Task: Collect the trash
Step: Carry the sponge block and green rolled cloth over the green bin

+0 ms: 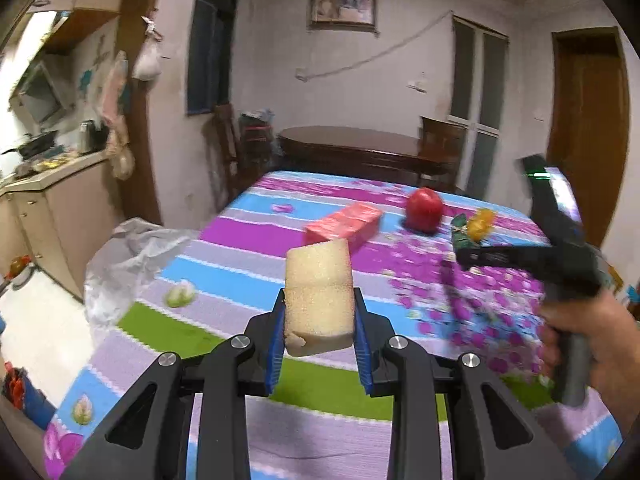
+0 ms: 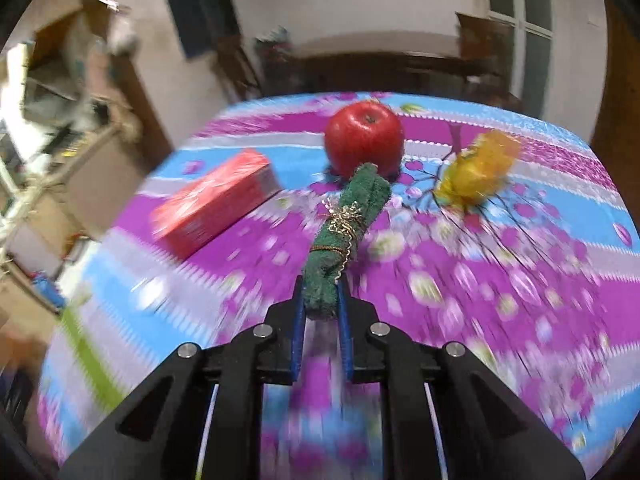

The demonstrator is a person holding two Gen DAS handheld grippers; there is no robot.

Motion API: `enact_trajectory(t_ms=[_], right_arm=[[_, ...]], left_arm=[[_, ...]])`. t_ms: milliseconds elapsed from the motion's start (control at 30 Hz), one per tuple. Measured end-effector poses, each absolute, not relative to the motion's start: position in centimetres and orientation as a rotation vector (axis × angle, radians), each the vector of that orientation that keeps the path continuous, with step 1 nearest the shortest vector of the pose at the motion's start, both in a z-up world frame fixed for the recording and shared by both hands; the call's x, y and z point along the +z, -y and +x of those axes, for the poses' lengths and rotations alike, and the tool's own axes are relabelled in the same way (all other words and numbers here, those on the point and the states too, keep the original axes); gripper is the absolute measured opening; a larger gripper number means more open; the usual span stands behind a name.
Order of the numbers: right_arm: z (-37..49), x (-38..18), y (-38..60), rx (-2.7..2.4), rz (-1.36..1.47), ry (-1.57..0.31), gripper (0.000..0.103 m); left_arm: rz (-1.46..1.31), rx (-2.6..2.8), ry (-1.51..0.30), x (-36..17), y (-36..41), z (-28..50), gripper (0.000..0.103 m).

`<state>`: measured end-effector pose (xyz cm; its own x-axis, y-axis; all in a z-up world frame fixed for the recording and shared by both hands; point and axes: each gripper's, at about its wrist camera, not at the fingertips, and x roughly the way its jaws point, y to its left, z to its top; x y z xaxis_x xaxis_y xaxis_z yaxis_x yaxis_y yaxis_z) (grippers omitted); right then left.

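My left gripper (image 1: 320, 308) is shut on a beige sponge block (image 1: 320, 280) and holds it above the striped floral tablecloth (image 1: 224, 280). My right gripper (image 2: 320, 292) is shut on the near end of a green rolled cloth (image 2: 352, 216) tied with gold string, whose far end lies against a red apple (image 2: 363, 138). A crumpled yellow wrapper (image 2: 478, 174) lies right of the roll and a red box (image 2: 216, 204) lies left of it. In the left wrist view the right gripper (image 1: 466, 254) reaches in from the right, held by a hand (image 1: 592, 344).
A clear plastic bag (image 1: 132, 256) hangs open at the table's left edge. A small white-green scrap (image 1: 180, 295) lies near it. A kitchen counter (image 1: 52, 184) stands left, and a dark wooden table (image 1: 352, 148) and chairs stand behind.
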<state>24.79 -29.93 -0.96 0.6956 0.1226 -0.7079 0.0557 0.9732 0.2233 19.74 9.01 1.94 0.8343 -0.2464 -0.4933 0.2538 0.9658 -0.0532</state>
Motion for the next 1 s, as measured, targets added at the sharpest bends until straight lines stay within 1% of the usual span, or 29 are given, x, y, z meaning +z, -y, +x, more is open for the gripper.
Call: enact_trajectory(t_ms=[133, 300, 500, 667, 900, 1000], right_arm=[[14.9, 1.3, 32.0, 0.063, 0.237, -0.724, 0.013], [4.5, 2.2, 33.9, 0.009, 0.216, -0.671, 0.013], [-2.5, 2.4, 38.2, -0.110, 0.262, -0.622, 0.013], [-8.0, 3.2, 43.7, -0.224, 0.312, -0.590, 0.013], [-14.3, 3.7, 52.7, -0.415, 0.364, -0.605, 0.013], [-16.6, 3.5, 56.0, -0.491, 0.383, -0.637, 0.013]], left_arm=[[0.039, -0.381, -0.559, 1.9, -5.3, 19.2, 0.031], [0.096, -0.560, -0.594, 2.1, 2.5, 17.1, 0.031], [0.171, -0.765, -0.648, 1.5, 12.5, 13.5, 0.031], [0.269, -0.912, -0.668, 1.1, 21.5, 10.5, 0.031], [0.401, -1.126, -0.673, 1.5, 34.6, 5.8, 0.031], [0.470, -1.208, -0.636, 1.7, 39.0, 3.2, 0.031]])
